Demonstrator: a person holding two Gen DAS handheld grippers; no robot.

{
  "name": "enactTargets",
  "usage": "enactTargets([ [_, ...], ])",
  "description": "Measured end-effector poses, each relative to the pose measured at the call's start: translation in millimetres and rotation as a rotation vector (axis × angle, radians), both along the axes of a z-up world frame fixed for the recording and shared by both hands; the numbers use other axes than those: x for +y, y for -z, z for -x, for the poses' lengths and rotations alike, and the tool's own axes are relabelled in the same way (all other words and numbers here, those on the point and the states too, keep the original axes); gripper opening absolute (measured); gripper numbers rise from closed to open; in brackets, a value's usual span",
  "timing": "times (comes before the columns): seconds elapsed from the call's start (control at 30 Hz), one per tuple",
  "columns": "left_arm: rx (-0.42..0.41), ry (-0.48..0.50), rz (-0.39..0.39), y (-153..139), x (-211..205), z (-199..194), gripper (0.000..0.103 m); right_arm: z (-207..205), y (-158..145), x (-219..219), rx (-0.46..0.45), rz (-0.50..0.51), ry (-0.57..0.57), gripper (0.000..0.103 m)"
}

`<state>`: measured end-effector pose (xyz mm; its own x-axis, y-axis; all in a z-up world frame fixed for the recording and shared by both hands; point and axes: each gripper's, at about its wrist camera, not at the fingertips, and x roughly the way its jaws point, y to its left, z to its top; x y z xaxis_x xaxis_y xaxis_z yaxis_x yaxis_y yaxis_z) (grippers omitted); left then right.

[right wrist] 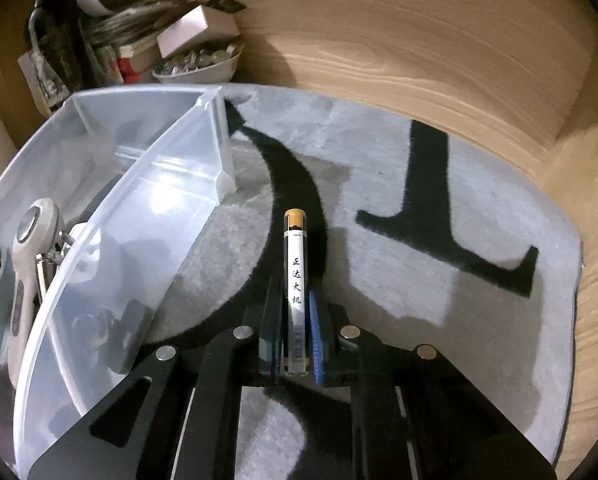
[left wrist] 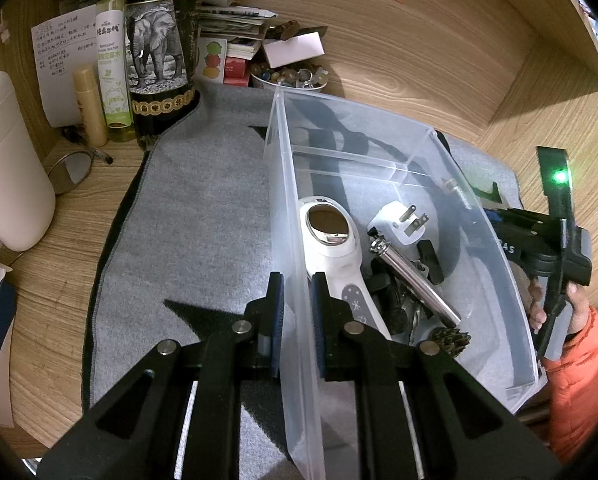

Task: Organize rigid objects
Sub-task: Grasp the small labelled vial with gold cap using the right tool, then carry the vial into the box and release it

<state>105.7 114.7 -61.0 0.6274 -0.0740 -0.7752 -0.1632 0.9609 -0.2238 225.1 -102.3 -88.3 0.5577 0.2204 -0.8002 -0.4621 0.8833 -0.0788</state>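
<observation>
A clear plastic bin (left wrist: 479, 216) stands on a grey felt mat (left wrist: 203, 216). My left gripper (left wrist: 297, 280) is shut on the bin's left wall, one finger inside and one outside. In the bin lie a white handheld device with an oval metal face (left wrist: 331, 236), a white plug adapter (left wrist: 405, 220), a metal cylinder (left wrist: 415, 280) and some dark small parts. To the right of the bin (right wrist: 139, 200), my right gripper (right wrist: 295, 288) is shut on a slim white lighter (right wrist: 296, 248) with a gold cap, which points away over the mat (right wrist: 479, 320).
Clutter fills the back left of the wooden desk: a tall elephant-print bottle (left wrist: 159, 60), a green spray bottle (left wrist: 113, 64), papers, small boxes and a bowl of beads (left wrist: 291, 76). A white rounded object (left wrist: 7, 160) stands at far left. A hand in an orange sleeve (left wrist: 575, 360) is at the right.
</observation>
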Motion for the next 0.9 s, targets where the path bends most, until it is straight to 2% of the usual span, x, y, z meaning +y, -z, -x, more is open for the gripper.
enactTargets([
  [0.3,0.0,-0.002,0.002,-0.2,0.4,0.3,0.013,28.0,-39.7,-1.2,-0.095,-0.043,-0.037,0.01],
  [0.6,0.0,-0.002,0.002,-0.3,0.1,0.5,0.013,63.8,-85.7,21.6,-0.18,-0.131,-0.142,0.01],
  [0.77,0.001,-0.001,0.0,-0.4,0.3,0.7,0.013,82.8,-92.0,45.9,-0.194,-0.142,-0.226,0.01],
  [0.9,0.001,-0.001,0.001,-0.3,0.7,0.5,0.013,92.3,-82.0,66.4,-0.165,-0.124,-0.293,0.01],
])
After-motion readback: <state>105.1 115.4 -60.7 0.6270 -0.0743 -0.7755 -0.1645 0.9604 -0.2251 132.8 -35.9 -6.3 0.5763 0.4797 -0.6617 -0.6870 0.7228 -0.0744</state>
